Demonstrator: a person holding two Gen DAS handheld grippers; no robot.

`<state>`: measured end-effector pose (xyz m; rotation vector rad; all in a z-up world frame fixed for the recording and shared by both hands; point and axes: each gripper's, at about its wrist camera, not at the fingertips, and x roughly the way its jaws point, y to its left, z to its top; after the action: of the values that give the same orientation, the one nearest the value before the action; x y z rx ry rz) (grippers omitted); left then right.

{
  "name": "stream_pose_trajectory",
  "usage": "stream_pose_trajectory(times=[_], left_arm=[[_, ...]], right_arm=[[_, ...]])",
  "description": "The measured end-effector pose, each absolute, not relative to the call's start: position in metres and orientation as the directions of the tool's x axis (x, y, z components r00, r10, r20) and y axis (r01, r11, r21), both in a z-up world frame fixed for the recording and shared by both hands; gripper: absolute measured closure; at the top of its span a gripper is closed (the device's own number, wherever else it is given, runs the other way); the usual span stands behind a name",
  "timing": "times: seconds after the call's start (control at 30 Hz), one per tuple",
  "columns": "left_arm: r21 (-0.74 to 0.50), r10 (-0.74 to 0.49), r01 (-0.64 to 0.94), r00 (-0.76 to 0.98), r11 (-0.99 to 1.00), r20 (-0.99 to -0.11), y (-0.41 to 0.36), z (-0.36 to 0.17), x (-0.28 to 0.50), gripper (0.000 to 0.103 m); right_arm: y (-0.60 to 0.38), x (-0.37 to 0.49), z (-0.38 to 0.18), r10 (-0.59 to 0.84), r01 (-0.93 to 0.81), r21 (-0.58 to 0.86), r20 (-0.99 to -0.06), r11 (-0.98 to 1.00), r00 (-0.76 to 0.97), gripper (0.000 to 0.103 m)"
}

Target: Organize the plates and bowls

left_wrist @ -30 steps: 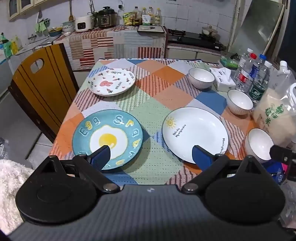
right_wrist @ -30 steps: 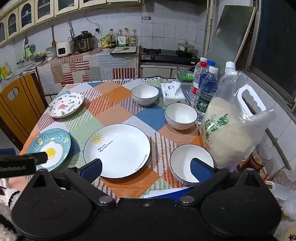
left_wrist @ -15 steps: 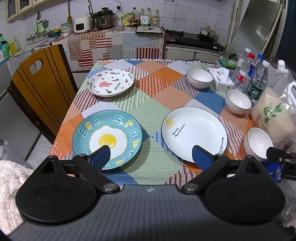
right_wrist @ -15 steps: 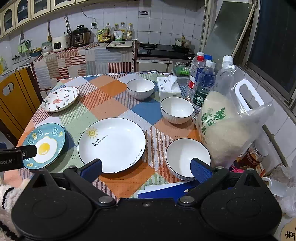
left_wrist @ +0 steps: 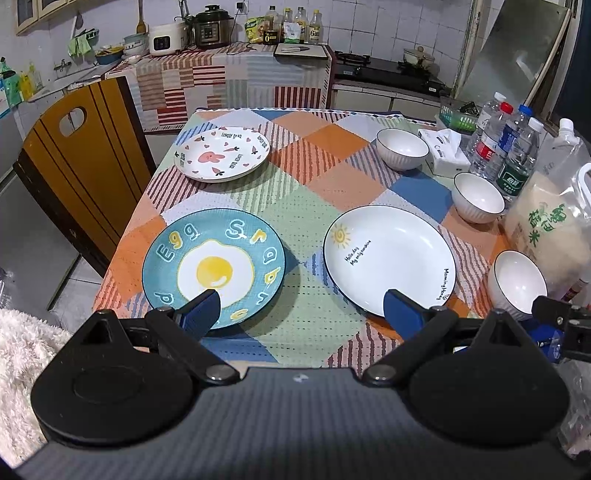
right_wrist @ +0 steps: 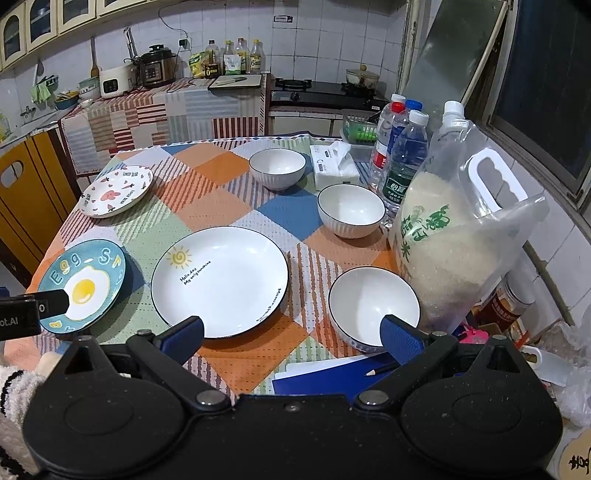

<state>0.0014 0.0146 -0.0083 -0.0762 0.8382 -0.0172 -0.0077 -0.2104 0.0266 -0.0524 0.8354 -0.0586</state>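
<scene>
Three plates lie on the checked tablecloth: a blue egg plate (left_wrist: 213, 267) (right_wrist: 83, 286) at the near left, a large white sun plate (left_wrist: 389, 260) (right_wrist: 219, 280) at the near middle, and a bunny plate (left_wrist: 222, 154) (right_wrist: 116, 190) further back on the left. Three white bowls stand on the right: near (left_wrist: 517, 284) (right_wrist: 373, 304), middle (left_wrist: 478, 197) (right_wrist: 351, 210) and far (left_wrist: 402, 148) (right_wrist: 277, 168). My left gripper (left_wrist: 301, 312) is open and empty over the table's near edge. My right gripper (right_wrist: 291, 339) is open and empty between the sun plate and the near bowl.
A big rice bag (right_wrist: 454, 243), water bottles (right_wrist: 402, 162) and a tissue box (right_wrist: 334, 166) crowd the right edge. Blue paper with a pencil (right_wrist: 332, 373) lies at the near edge. A wooden chair (left_wrist: 79, 166) stands at the left. A counter with appliances (left_wrist: 207, 26) is behind.
Both grippers have drawn back and risen slightly, so the table looks a little further off. Nothing on the table has moved.
</scene>
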Motion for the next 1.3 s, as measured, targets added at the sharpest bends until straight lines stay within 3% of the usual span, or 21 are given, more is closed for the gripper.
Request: stream_pose_trajectory(times=[1.3], left_arm=[[-0.068,-0.040,-0.019,0.636,0.998,-0.771,0.0156,-0.0148,0.0006,0.007]], right_arm=[[-0.2132,-0.0107,0.0232,-0.088,0.045,-0.078,-0.740,0.996,0.667,0.001]])
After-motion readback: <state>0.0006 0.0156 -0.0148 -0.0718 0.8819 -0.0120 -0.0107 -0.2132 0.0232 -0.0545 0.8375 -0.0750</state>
